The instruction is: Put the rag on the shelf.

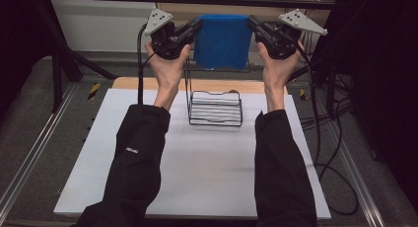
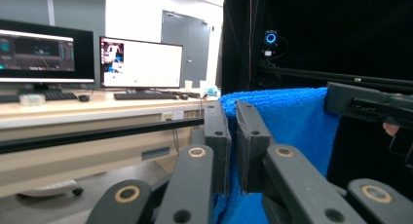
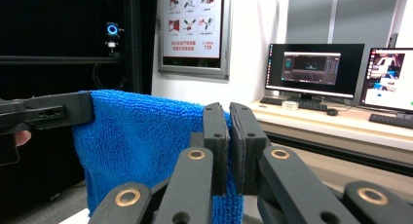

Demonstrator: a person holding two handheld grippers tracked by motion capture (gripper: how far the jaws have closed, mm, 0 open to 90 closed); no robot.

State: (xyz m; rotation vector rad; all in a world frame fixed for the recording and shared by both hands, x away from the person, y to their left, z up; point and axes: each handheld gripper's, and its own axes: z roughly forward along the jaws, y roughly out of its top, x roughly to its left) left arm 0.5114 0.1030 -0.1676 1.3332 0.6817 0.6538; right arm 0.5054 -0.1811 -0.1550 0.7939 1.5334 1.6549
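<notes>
Two grippers: we clamp the blue towel (image 1: 223, 41) between us.
Left gripper (image 1: 197, 25): pinching its near corner.
Right gripper (image 1: 251, 22): pinching the opposite corner.
Wire rack (image 1: 215, 107): below both.

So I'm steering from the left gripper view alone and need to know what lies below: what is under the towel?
Observer: A black wire rack stands on the white table, just below the hanging blue towel.
Operator: Is the far corner gripped properly?
Observer: Yes, the right gripper has its jaws shut on the towel's top edge.
Operator: And is the towel level?
Observer: Its top edge runs level between the left gripper and the right one.
</notes>
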